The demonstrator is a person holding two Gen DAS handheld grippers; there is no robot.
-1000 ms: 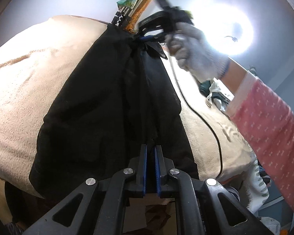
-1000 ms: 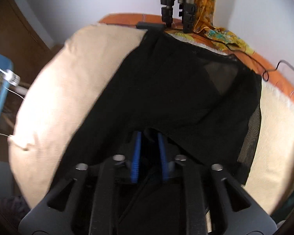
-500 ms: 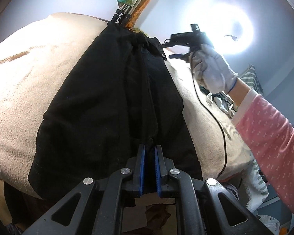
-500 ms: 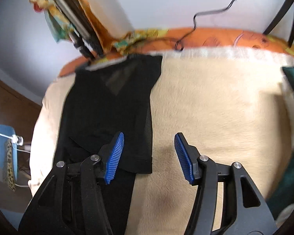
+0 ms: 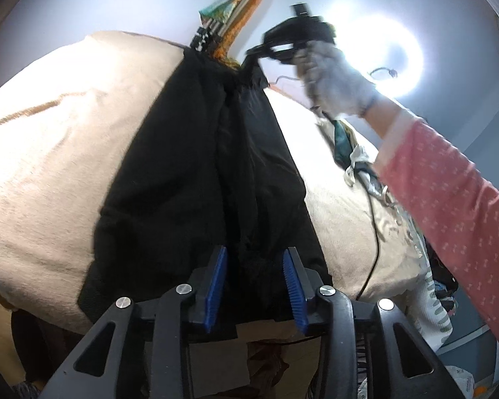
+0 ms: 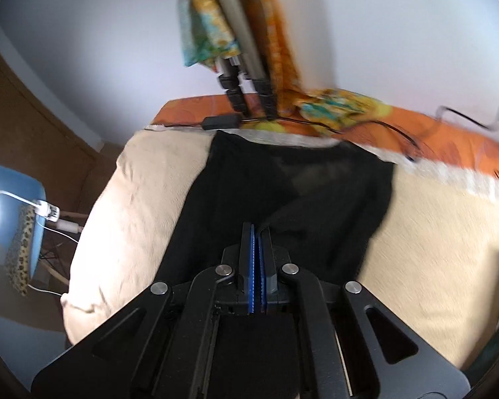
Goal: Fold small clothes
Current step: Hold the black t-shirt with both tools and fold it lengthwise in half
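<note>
A black garment [image 5: 189,173] lies lengthwise on a beige blanket [image 5: 50,149]. My left gripper [image 5: 255,251] is at its near hem. Its jaws are opening, and the cloth lies between the blue pads [image 5: 216,282] without being pressed. In the right wrist view, my right gripper [image 6: 256,227] is shut above the garment [image 6: 249,183], with a raised ridge of black cloth running into its tips. In the left wrist view, a gloved hand [image 5: 336,79] holds that right gripper [image 5: 249,61] at the garment's far end.
Tripod legs [image 6: 246,93] and patterned fabric stand at the far edge, by an orange sheet [image 6: 449,133] and a black adapter [image 6: 221,121]. A cable [image 5: 375,232] crosses the blanket on the right, near a heap of clothes [image 5: 355,156]. A blue chair [image 6: 33,199] stands off the left side.
The left jaws, shut on the hem before, have parted. The right gripper opened and swung out over the bare blanket, then came back over the garment and shut on a fold.
</note>
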